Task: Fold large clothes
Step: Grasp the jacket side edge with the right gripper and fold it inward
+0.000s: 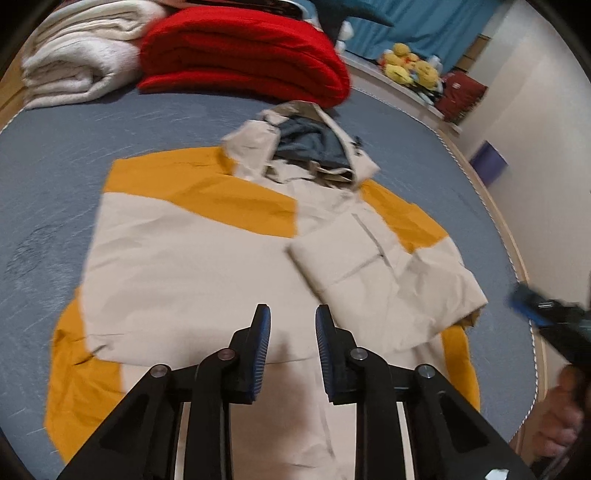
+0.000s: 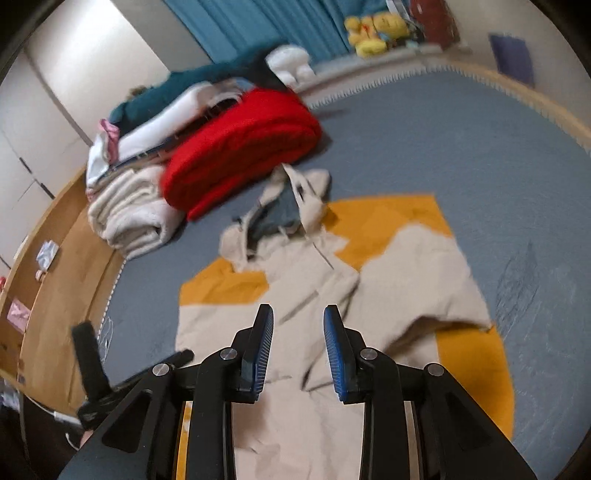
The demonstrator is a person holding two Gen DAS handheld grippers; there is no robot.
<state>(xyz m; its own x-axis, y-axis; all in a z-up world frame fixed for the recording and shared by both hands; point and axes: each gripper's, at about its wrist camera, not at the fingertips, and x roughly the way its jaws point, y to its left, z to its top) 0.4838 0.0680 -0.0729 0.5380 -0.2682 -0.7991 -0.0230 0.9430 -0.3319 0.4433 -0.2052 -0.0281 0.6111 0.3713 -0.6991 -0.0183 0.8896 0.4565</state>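
On the grey bed (image 1: 55, 155), a jacket (image 1: 184, 258) lies clear of every edge.

A bedroom in a home. The landmark is a bed (image 1: 55, 155) with a blue-grey cover and a pale wooden frame. At its far end lie a folded red blanket (image 1: 243, 55) and, beside it, a folded cream blanket (image 1: 77, 55). Beyond the bed, yellow plush toys (image 1: 406, 66) sit before a teal curtain (image 2: 258, 26); pale wardrobe doors (image 2: 55, 110) stand alongside.
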